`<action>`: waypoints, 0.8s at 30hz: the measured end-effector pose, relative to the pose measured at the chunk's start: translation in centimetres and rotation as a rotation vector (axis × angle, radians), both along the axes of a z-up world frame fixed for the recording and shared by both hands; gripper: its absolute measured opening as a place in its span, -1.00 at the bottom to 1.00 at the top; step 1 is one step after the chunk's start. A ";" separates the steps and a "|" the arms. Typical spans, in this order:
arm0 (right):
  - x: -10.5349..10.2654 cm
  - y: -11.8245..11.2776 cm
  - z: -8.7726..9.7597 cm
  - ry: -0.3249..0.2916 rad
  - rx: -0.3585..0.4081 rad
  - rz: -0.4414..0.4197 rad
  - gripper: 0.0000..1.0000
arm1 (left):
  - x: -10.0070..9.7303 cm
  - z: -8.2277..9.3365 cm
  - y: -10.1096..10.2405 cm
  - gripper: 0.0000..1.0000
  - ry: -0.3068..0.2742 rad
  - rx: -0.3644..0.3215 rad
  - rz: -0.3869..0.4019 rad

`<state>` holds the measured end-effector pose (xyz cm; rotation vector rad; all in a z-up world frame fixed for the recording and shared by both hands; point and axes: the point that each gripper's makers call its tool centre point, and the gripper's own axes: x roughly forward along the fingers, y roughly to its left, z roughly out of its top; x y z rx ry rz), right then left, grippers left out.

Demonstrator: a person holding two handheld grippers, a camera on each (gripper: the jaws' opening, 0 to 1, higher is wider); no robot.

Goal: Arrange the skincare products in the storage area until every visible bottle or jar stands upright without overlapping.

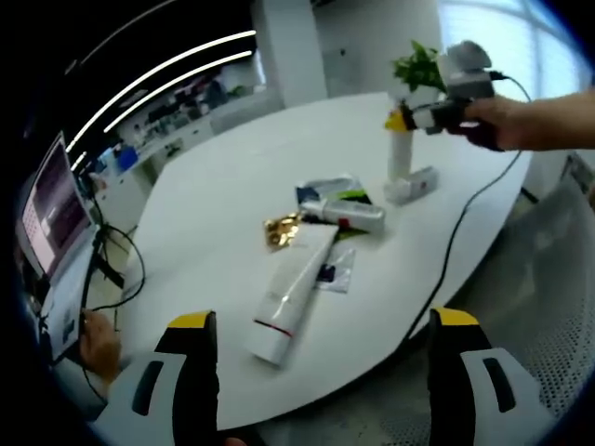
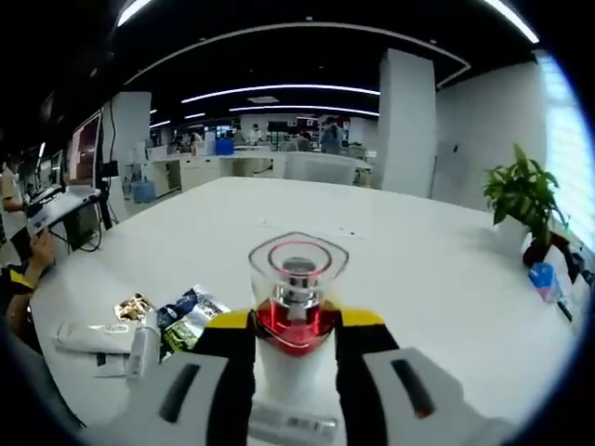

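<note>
Left gripper view: left gripper (image 1: 321, 339) hangs over near table edge, jaws spread wide, nothing betw. them. White round table (image 1: 214, 177) carries the lot.

Count, left gripper view:
- 1 large white tube (image 1: 290, 290), lying flat, cap end toward camera.
- 1 smaller white tube (image 1: 346, 215) w/ red band, lying flat, across the sachets.
- 1 gold foil packet (image 1: 281, 229), touching large tube's far end.
- approx. 3 flat sachets (image 1: 332, 192), overlapping under the tubes; exact no. unclear.
- 1 white bottle (image 1: 400, 155) upright, far side of table.
- 1 short white container (image 1: 412, 185) lying flat at bottle's base.

Right gripper (image 1: 416, 117), held by a hand (image 1: 493, 119), sits at bottle top. Right gripper view: its jaws pinch bottle (image 2: 296, 321) on both sides just under clear cap w/ red collar; bottle upright.

1 potted plant (image 2: 522, 200) at far table edge. 1 laptop (image 1: 51, 218) to the left, 1 black cable (image 1: 465, 214) trailing over table edge.
</note>
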<state>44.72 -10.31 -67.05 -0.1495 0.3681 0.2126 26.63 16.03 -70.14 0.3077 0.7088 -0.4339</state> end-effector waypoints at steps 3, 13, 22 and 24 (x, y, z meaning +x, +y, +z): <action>-0.1 0.0 0.0 -0.012 -0.014 0.038 -0.35 | 0.0 0.1 0.0 0.84 0.000 -0.006 0.004; -0.7 -1.1 0.0 -0.046 -0.044 0.215 -0.35 | 0.3 1.4 -0.5 0.87 0.004 -0.169 0.039; -0.3 -1.4 0.0 -0.043 -0.021 0.368 -0.36 | -0.2 1.8 -1.5 0.90 0.038 -0.246 0.004; 0.0 -1.8 0.0 -0.038 -0.018 0.378 -0.36 | -0.2 1.7 -1.5 0.89 0.041 -0.244 0.002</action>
